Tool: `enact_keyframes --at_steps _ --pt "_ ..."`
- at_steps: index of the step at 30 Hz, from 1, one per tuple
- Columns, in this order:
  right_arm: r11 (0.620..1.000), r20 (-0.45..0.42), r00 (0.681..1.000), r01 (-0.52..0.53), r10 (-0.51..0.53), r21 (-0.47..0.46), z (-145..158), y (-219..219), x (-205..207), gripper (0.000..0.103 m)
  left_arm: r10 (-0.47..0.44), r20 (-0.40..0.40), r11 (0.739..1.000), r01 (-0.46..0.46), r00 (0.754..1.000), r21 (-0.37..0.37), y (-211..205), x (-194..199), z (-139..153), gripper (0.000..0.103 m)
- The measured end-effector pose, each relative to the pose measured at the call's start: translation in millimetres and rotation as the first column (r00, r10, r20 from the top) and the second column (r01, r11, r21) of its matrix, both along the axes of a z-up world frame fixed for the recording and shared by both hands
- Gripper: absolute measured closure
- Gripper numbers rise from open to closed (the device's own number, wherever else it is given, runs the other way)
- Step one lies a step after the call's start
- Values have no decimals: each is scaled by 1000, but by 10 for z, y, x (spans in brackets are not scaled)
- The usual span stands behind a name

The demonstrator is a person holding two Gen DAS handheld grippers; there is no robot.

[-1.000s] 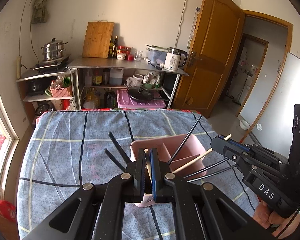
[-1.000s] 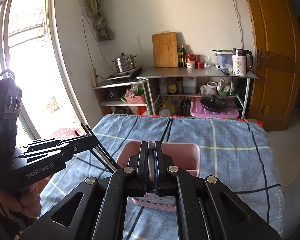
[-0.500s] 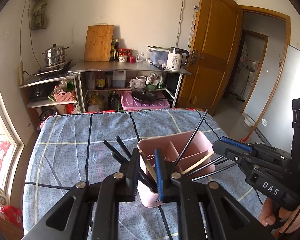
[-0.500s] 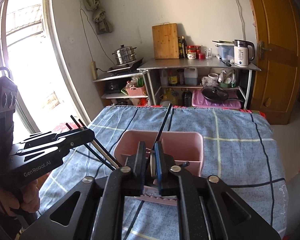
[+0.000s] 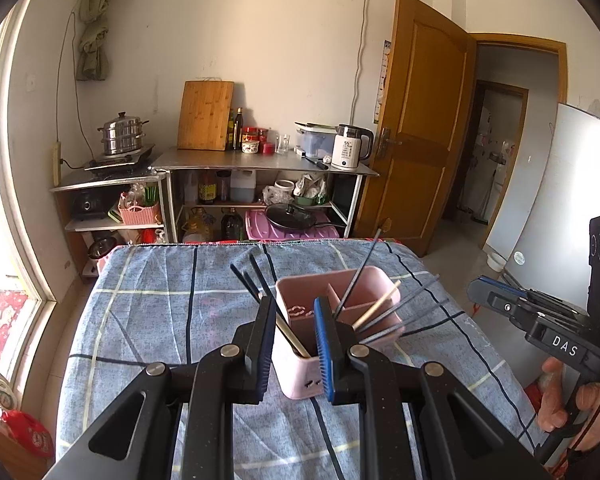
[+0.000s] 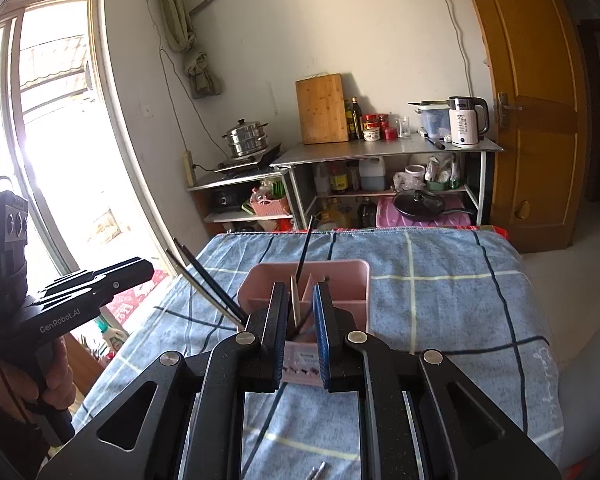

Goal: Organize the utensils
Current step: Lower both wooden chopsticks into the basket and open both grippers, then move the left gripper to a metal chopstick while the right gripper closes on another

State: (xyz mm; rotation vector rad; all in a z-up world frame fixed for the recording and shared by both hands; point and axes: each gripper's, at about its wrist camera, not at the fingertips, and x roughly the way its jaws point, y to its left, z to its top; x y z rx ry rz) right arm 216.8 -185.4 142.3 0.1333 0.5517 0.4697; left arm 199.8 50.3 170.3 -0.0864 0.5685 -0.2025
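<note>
A pink divided utensil holder (image 5: 340,308) stands on the blue checked tablecloth (image 5: 160,320). Several black chopsticks (image 5: 252,280) and pale wooden chopsticks (image 5: 376,308) lean out of its compartments. My left gripper (image 5: 294,316) is open, its jaws on either side of the holder's near corner, with a wooden chopstick standing loose between them. My right gripper (image 6: 302,300) is open just above the holder (image 6: 340,280), a pale chopstick (image 6: 294,300) free between its jaws. The right gripper also shows in the left wrist view (image 5: 496,298), and the left in the right wrist view (image 6: 112,280).
A metal shelf unit (image 5: 260,160) with a kettle (image 5: 350,146), cutting board, steamer pot and bottles stands behind the table. A wooden door (image 5: 416,120) is open at the right, a window (image 6: 52,140) at the left. A metal utensil tip (image 6: 316,472) lies on the cloth's near edge.
Both grippers have opened and let go of the chopsticks they held, which now stand in the holder. Both have drawn back and up a little from the holder.
</note>
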Motion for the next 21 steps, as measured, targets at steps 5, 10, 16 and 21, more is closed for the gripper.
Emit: enact_keyframes --at_steps 5,10,16,21 --pt "1000 -18 1000 17 -17 7 -122 -133 -248 89 -16 -7 1000 16 1000 -5 -60 -292 -124 84" --pt "999 -53 998 32 -32 5 -296 -233 -471 89 -41 -36 999 41 998 -16 -147 -558 -350 84" --pt "999 -92 995 32 -32 -2 -509 -305 -692 89 -50 -47 998 49 998 -33 -200 -811 -556 84" --pt "1000 -131 991 28 -29 -15 -706 -302 -832 89 -50 -63 998 48 997 -33 -238 -975 -728 84"
